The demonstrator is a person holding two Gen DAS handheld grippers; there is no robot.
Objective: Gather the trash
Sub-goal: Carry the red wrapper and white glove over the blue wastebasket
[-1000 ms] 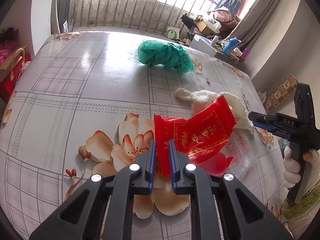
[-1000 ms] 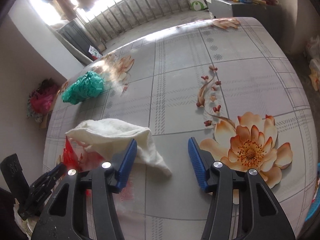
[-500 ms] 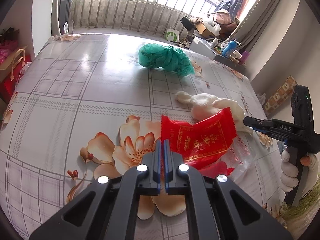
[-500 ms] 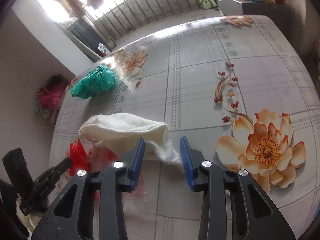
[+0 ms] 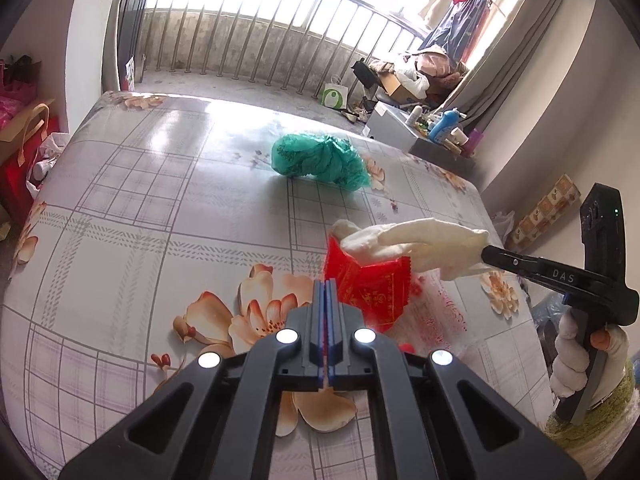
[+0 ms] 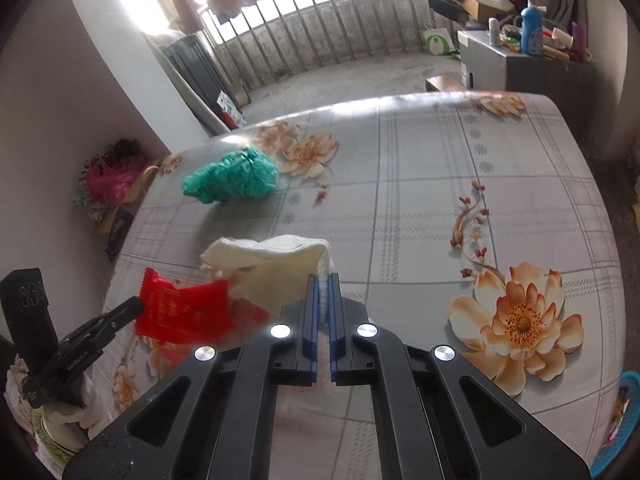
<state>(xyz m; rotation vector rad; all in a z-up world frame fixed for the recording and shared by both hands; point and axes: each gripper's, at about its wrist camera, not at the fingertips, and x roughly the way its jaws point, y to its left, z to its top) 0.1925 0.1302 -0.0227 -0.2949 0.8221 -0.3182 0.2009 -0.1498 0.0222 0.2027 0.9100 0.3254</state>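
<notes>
**Both tongs pinching trash above the flowered bed**

The left gripper (image 5: 325, 282) is clamping fully shut on the edge of a shiny red foil snack wrapper with gold print (image 5: 370, 292), which is fanning out ahead and to the right of its tips, held just clear of the sheet. The right gripper (image 6: 324, 280) is pinching down tight on the corner of a limp cream-white cloth rag (image 6: 276, 264); the rag is trailing away from those tips to the left, its long axis running across toward the other tong, its far end drooping over the wrapper. Seen from the left side, the rag (image 5: 416, 246) is stretching out from the right tong's black nose (image 5: 490, 255), so the two pieces are overlapping and perhaps touching between the grippers.

Still waiting is a crumpled teal-green plastic bag (image 5: 318, 158), lying well beyond both tips toward the railing, roughly straight ahead of the left tong and ahead-left of the right one (image 6: 230, 176). I judge the left hand the nearer, though both are occupied. A clear film with red print (image 5: 442, 312) is lying flat under the wrapper on the grey plaid floral bedsheet (image 5: 140, 220). Nothing is standing between the tongs and the green bag. No bin is clearly showing, so I cannot tell where the load is headed.
</notes>
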